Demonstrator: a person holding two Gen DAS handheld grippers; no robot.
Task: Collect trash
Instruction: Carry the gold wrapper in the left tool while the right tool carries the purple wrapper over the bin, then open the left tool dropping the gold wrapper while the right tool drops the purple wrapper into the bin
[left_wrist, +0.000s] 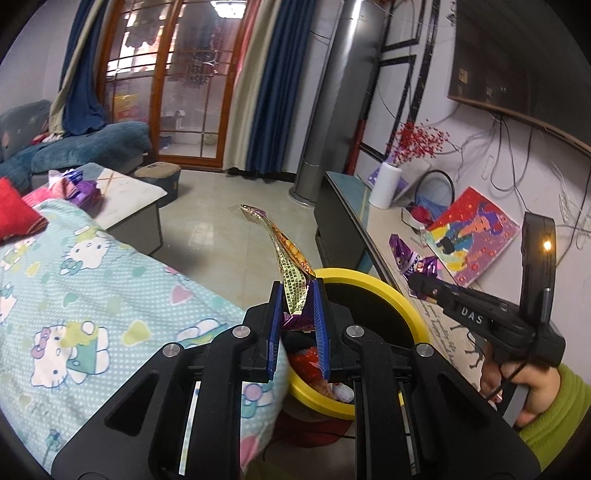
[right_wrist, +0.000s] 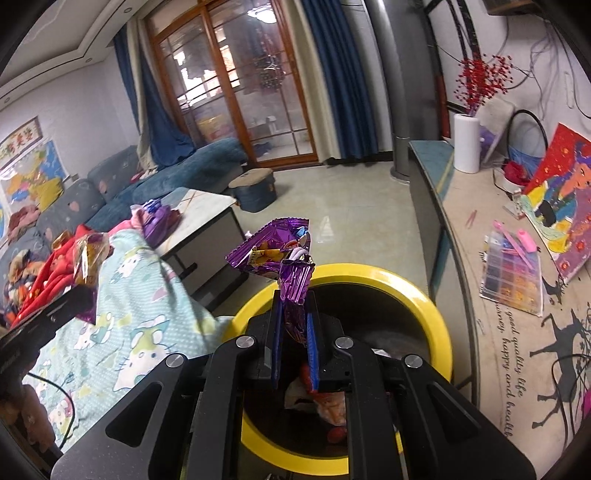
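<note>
In the left wrist view my left gripper (left_wrist: 297, 291) is shut on a long gold and orange wrapper (left_wrist: 286, 254) that sticks up out of the blue pads. It hangs at the left rim of a yellow-rimmed bin (left_wrist: 373, 278). To the right, my right gripper (left_wrist: 415, 280) carries a crumpled purple wrapper (left_wrist: 413, 258). In the right wrist view that gripper (right_wrist: 293, 299) is shut on the purple wrapper (right_wrist: 280, 251) above the bin (right_wrist: 413, 291), which has trash (right_wrist: 332, 406) in it. The left gripper (right_wrist: 79, 297) shows at the left edge with the gold wrapper (right_wrist: 88, 258).
A Hello Kitty blanket (left_wrist: 92, 288) lies left of the bin. Behind it a low table (right_wrist: 207, 210) holds more purple wrappers (right_wrist: 159, 219). A long cabinet (right_wrist: 480, 229) on the right carries a paper roll (right_wrist: 466, 142), a bead box (right_wrist: 513, 280) and a painting (right_wrist: 557, 199).
</note>
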